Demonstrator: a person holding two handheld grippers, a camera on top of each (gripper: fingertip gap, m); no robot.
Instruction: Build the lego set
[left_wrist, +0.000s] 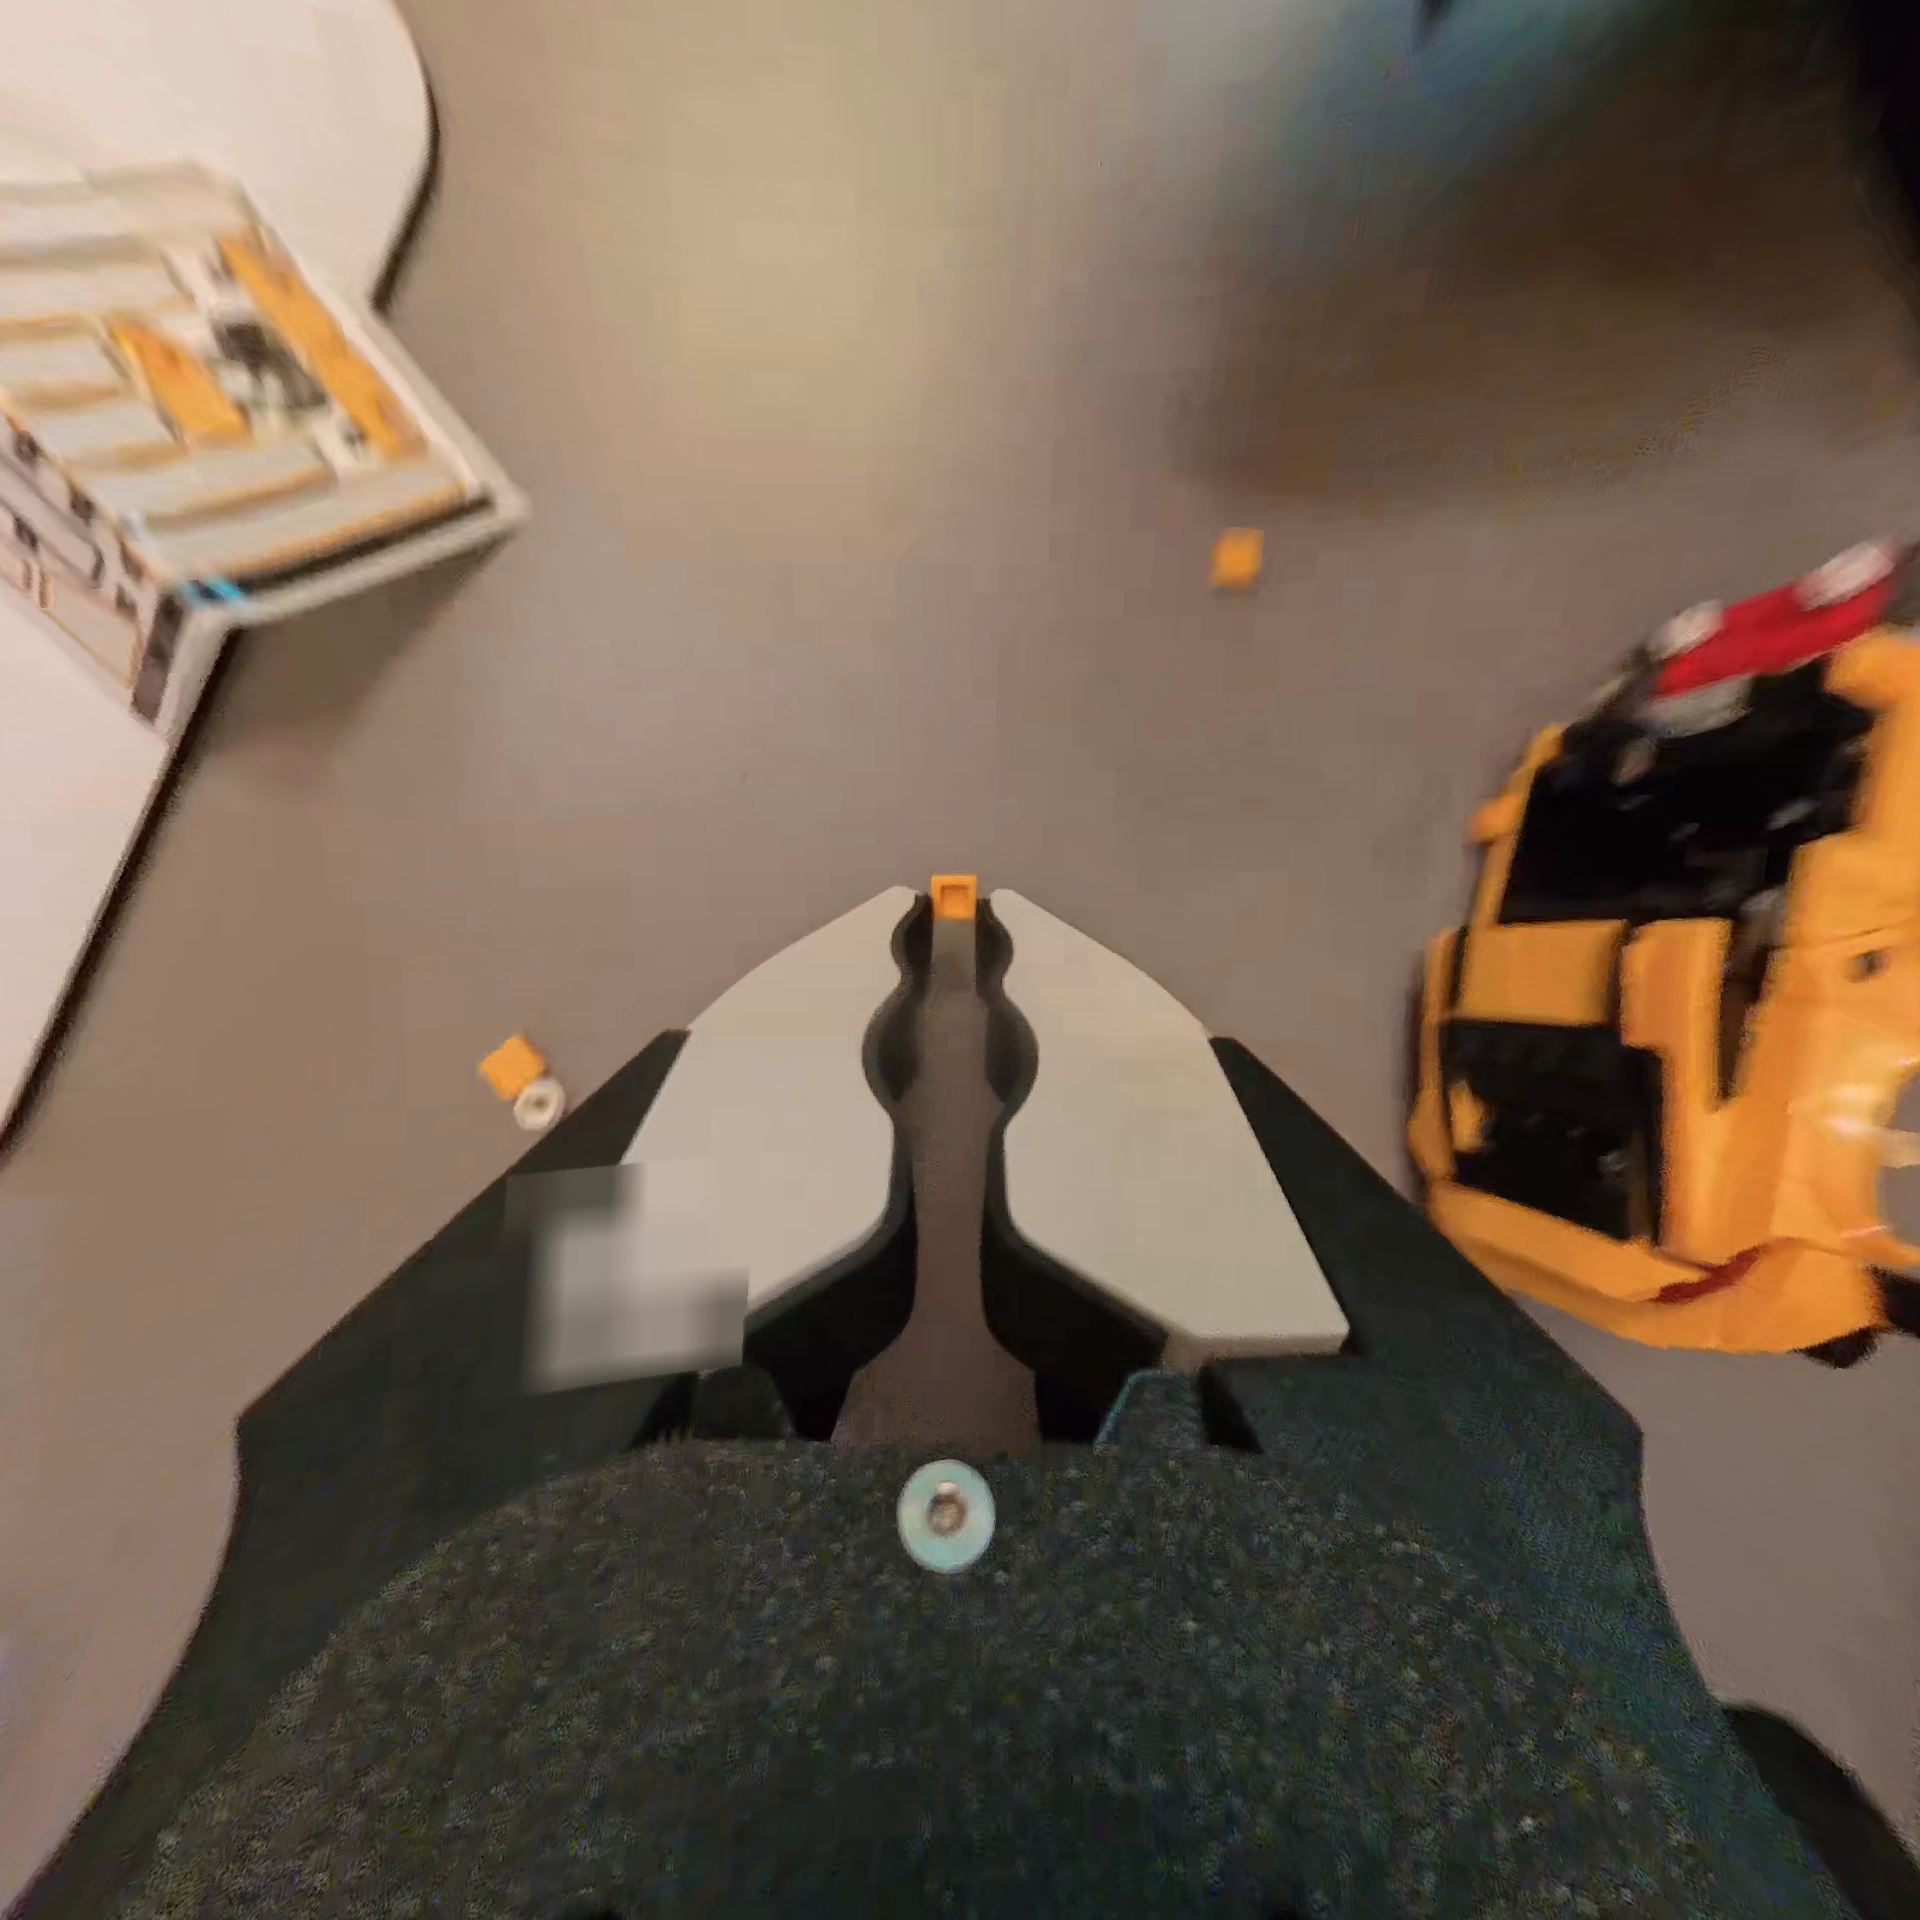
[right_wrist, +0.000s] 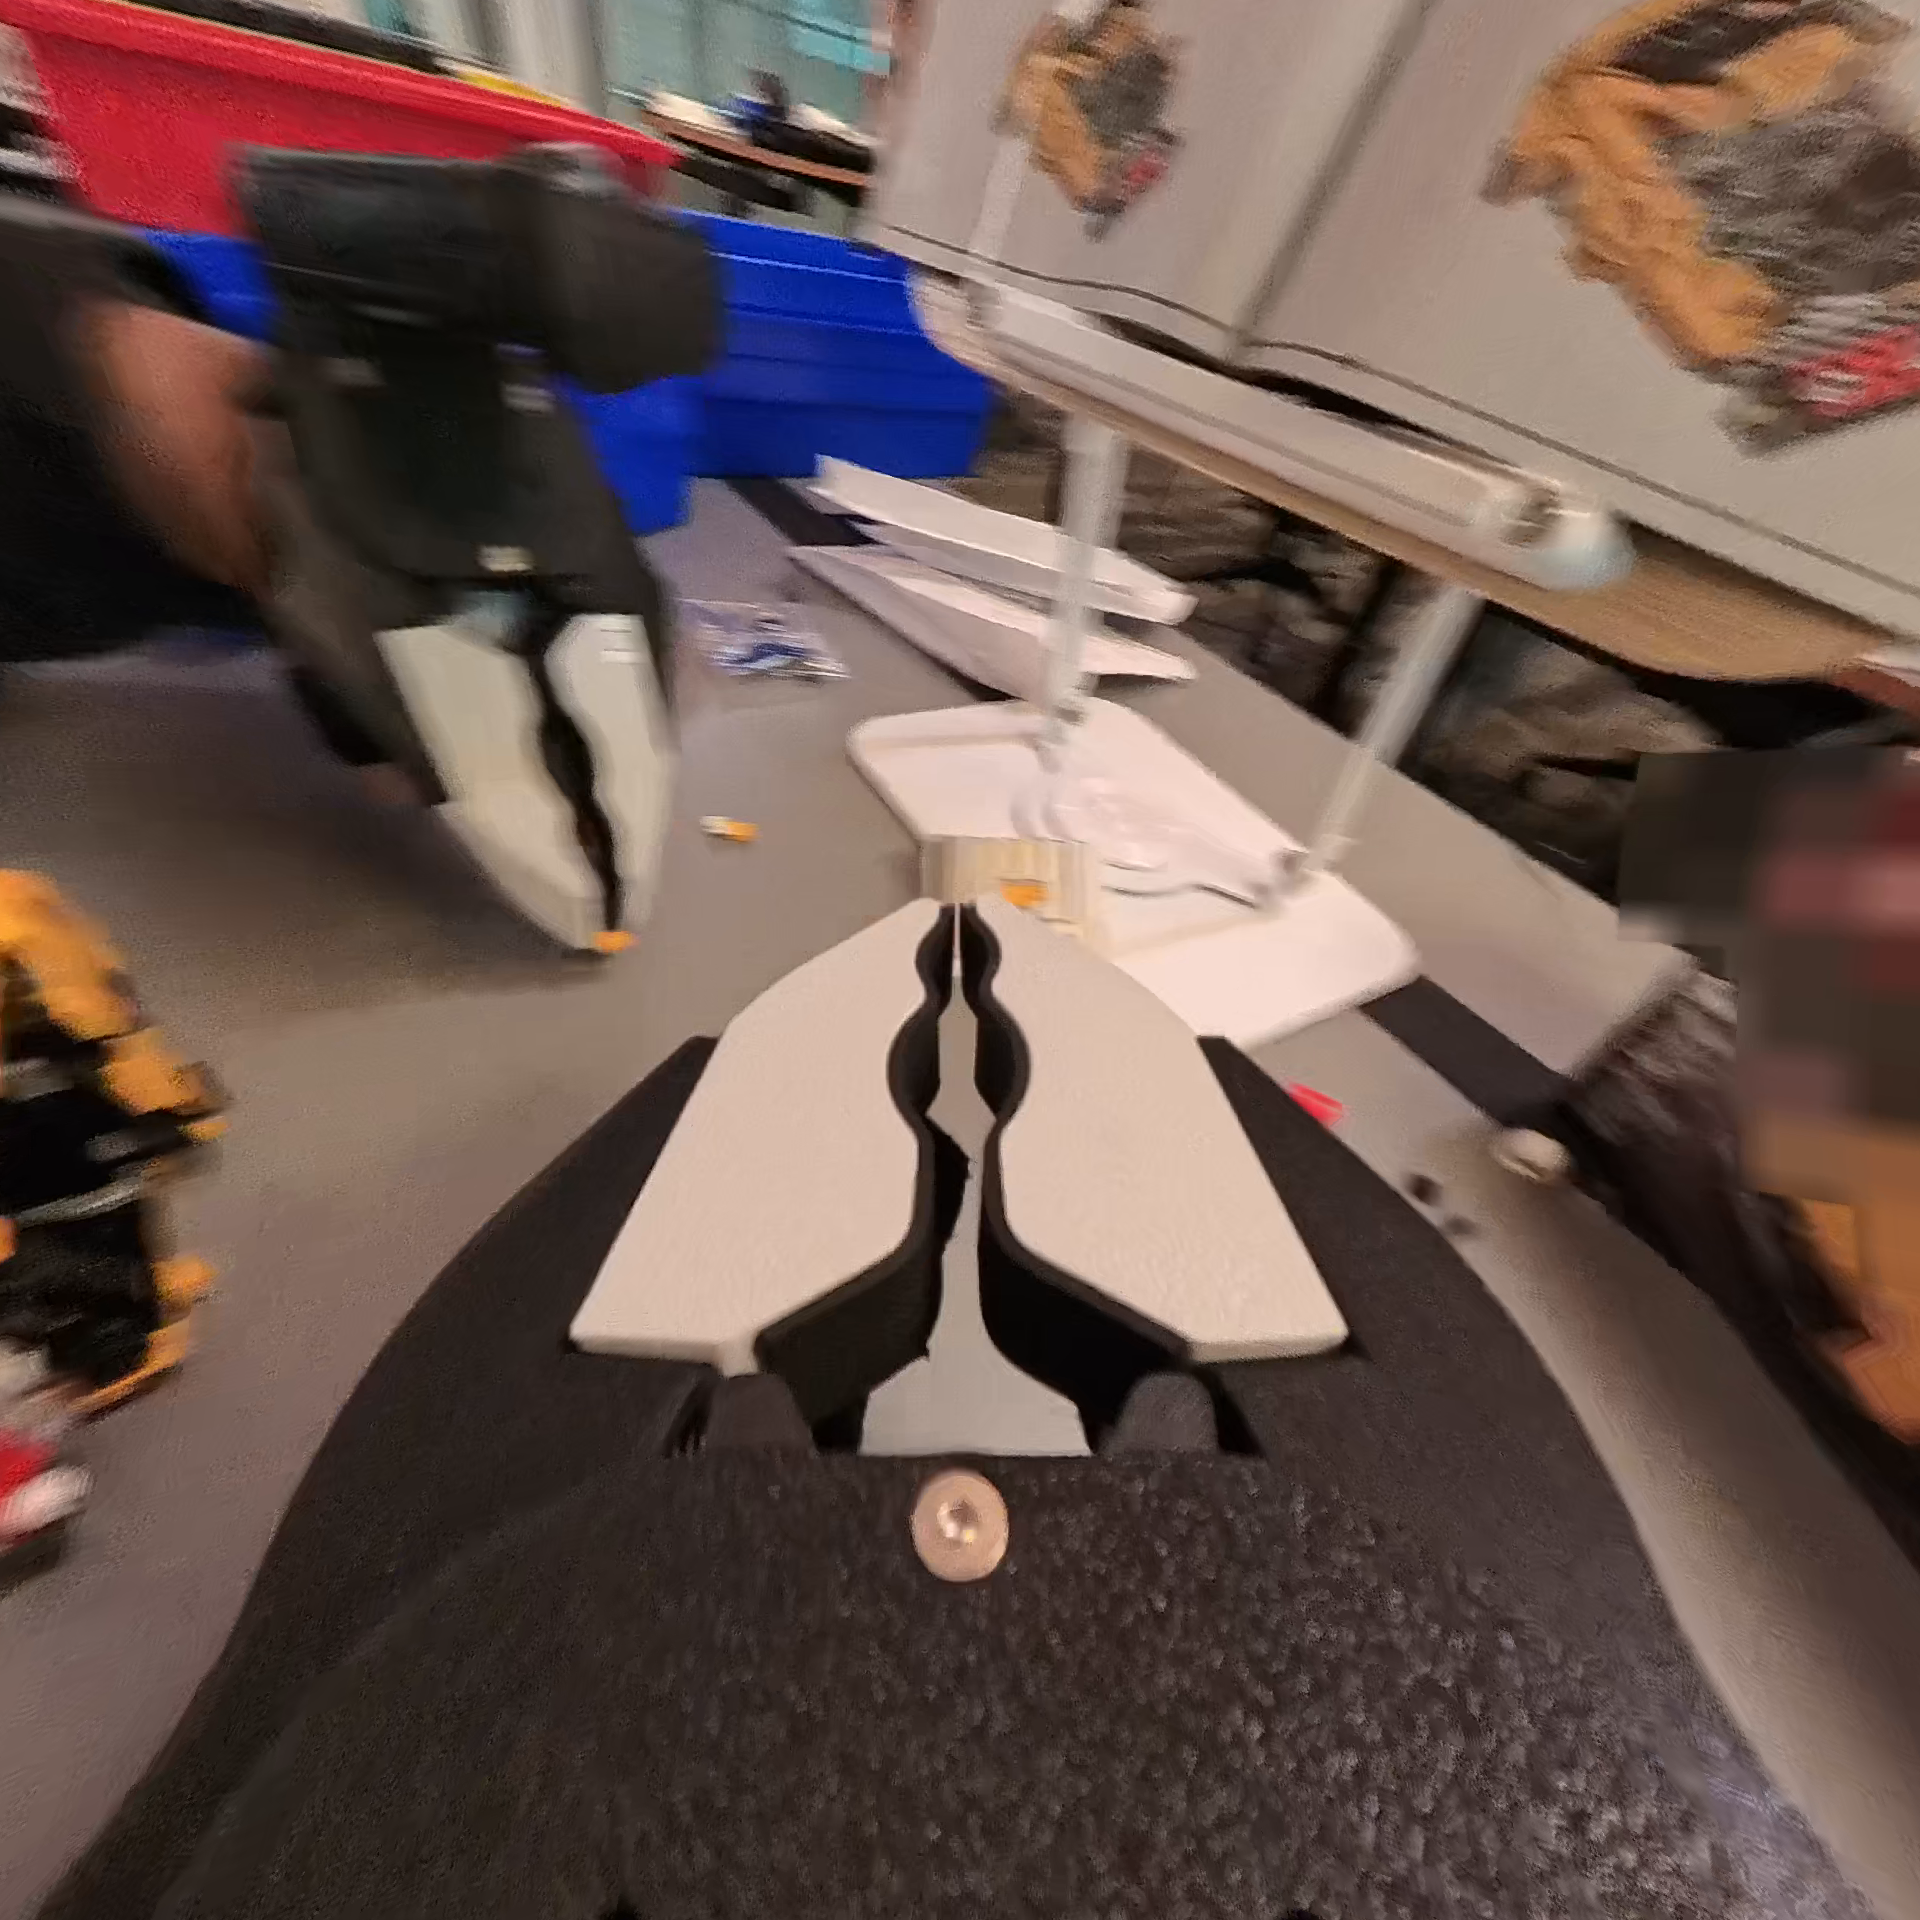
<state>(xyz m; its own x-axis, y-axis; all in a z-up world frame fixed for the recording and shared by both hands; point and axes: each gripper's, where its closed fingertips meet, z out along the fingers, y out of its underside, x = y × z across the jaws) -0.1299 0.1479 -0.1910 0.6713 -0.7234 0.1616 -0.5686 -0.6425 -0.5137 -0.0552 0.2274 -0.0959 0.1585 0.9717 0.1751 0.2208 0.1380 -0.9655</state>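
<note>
Left gripper (left_wrist: 956, 902): pale, smooth fingers pinch one small orange brick (left_wrist: 956, 896) at their very tips, above the grey tabletop (left_wrist: 831, 416).
Right gripper (right_wrist: 956, 912): fingertips pressed together on nothing.
Loose pieces: two more orange bricks (left_wrist: 1236, 559) (left_wrist: 511, 1064) on the table (one beside a white round stud (left_wrist: 538, 1103)).
Model: one blocky yellow-and-black toy car (left_wrist: 1683, 997), with red at its far end.
Paper: one open instruction booklet (left_wrist: 208, 416).
Bins: one red (right_wrist: 260, 104), one blue (right_wrist: 831, 343), both plastic.
</note>
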